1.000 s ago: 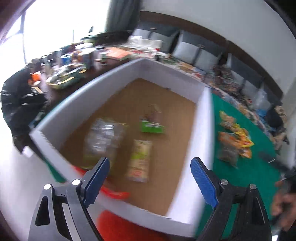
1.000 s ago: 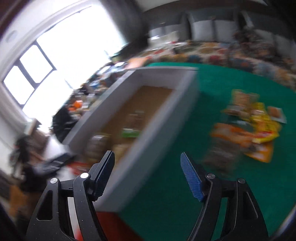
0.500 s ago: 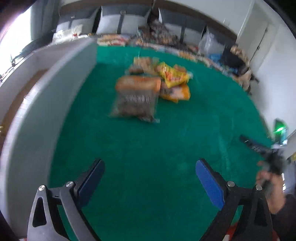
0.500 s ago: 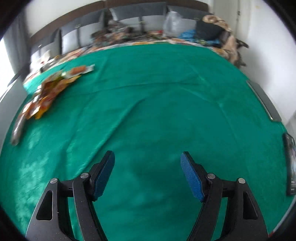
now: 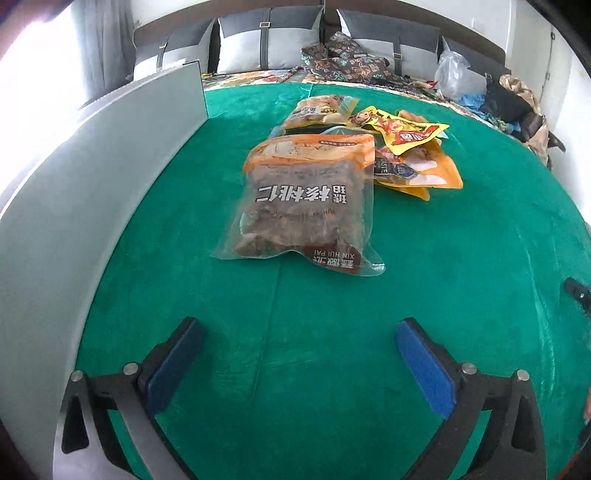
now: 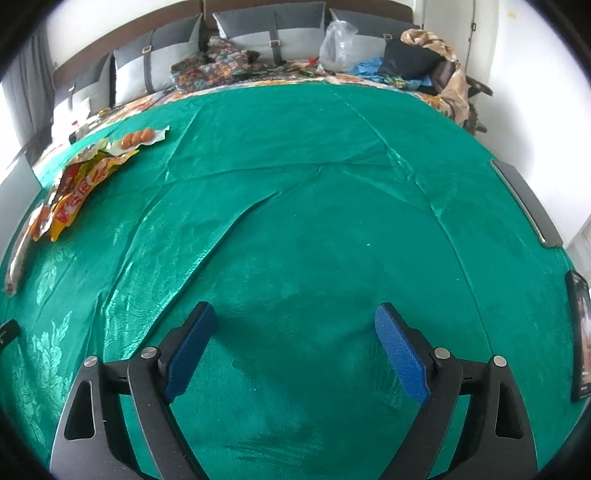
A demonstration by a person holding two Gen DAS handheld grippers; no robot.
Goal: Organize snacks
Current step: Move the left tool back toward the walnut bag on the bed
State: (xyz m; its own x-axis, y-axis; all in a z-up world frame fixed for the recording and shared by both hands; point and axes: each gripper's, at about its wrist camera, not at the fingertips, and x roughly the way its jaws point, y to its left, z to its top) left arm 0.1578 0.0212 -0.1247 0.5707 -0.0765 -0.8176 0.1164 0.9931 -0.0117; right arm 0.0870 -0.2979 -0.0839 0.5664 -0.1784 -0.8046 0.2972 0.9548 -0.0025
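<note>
A clear bag of brown nuts with an orange top [image 5: 306, 199] lies on the green cloth [image 5: 443, 295], straight ahead of my left gripper [image 5: 299, 328]. Behind it sit a yellow packet [image 5: 402, 131], an orange packet [image 5: 417, 170] and a tan packet [image 5: 319, 109]. The left jaws are opening, wide apart over bare cloth, nothing between them. My right gripper [image 6: 291, 314] hovers over bare cloth [image 6: 314, 221], its jaws also opening and empty. In the right wrist view the snack pile [image 6: 77, 181] lies far left.
A white box wall [image 5: 85, 192] runs along the left of the left wrist view. Dark flat devices [image 6: 524, 199] lie at the cloth's right edge. Grey cushions [image 6: 266, 33] and clutter line the far side. The other gripper's tip [image 5: 578, 295] shows at right.
Both grippers swung away from the white box to the green cloth and sank lower. The left one closed in on the nut bag; both jaws spread wider.
</note>
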